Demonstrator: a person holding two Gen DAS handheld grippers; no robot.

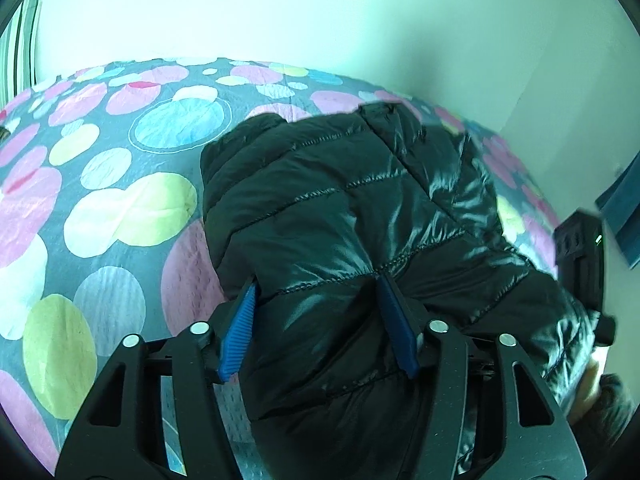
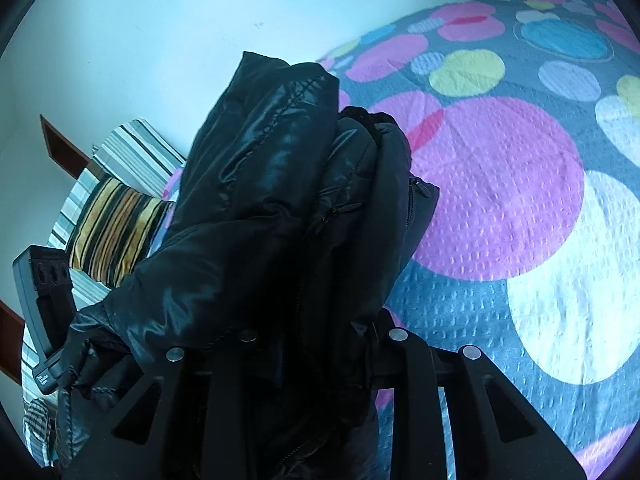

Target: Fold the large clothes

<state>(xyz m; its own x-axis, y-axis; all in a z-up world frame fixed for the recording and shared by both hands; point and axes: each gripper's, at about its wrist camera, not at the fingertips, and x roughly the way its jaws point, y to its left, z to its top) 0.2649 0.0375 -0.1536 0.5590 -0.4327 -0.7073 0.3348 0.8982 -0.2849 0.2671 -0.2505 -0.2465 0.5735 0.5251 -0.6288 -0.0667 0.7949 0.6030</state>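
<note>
Left wrist view: left gripper (image 1: 316,300) clamps a thick fold of the black puffer jacket (image 1: 352,208), blue pads (image 1: 240,320) pressed into it.
Right wrist view: right gripper (image 2: 316,344) buried in bunched jacket (image 2: 280,184), closed on it.
Jacket place: above the spotted bedspread (image 2: 500,200), striped pillow (image 2: 116,228) at nine o'clock.

free: bedspread (image 1: 100,208) left | blocked: jacket (image 1: 340,208) ahead, wall (image 1: 320,8) behind

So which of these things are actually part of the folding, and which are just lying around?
Part of the job:
- black puffer jacket
- left gripper, clamped on the jacket
- right gripper, fingers buried in the jacket

Just lying about:
- dotted bedspread, under it all
- striped pillows
</note>
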